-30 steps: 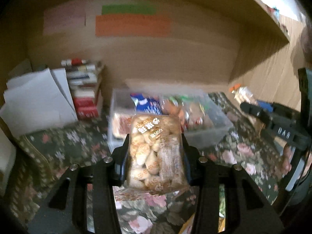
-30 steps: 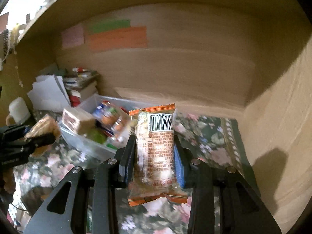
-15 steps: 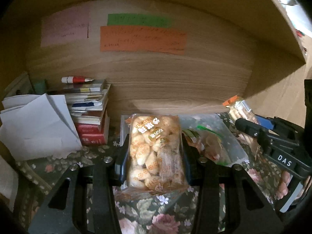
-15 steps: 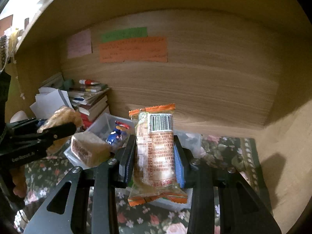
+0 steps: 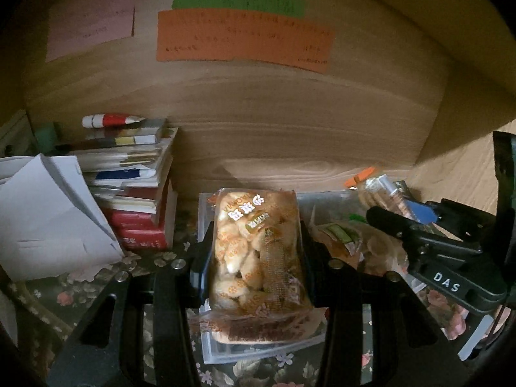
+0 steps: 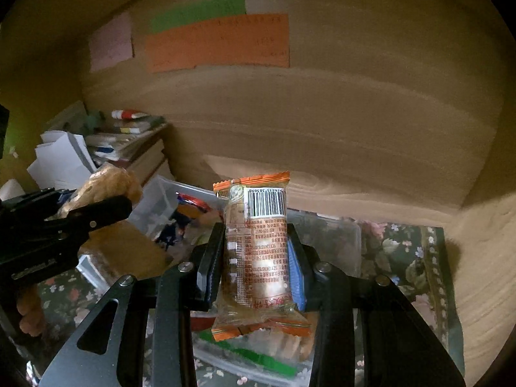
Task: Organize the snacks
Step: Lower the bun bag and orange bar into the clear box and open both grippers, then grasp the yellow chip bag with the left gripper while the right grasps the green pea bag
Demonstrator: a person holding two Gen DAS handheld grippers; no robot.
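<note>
Clear plastic bin (image 5: 206, 348) already holds several snacks, and we judge two remain: left tongs (image 5: 256, 258) clamp a biscuit bag (image 5: 258, 251), right tongs (image 6: 256, 261) an orange-edged cracker pack (image 6: 258, 248).

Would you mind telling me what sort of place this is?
Probably a home desk alcove or shelf nook: wood-panelled walls with coloured paper notes, a stack of books, and a floral cloth under a clear snack bin.
</note>
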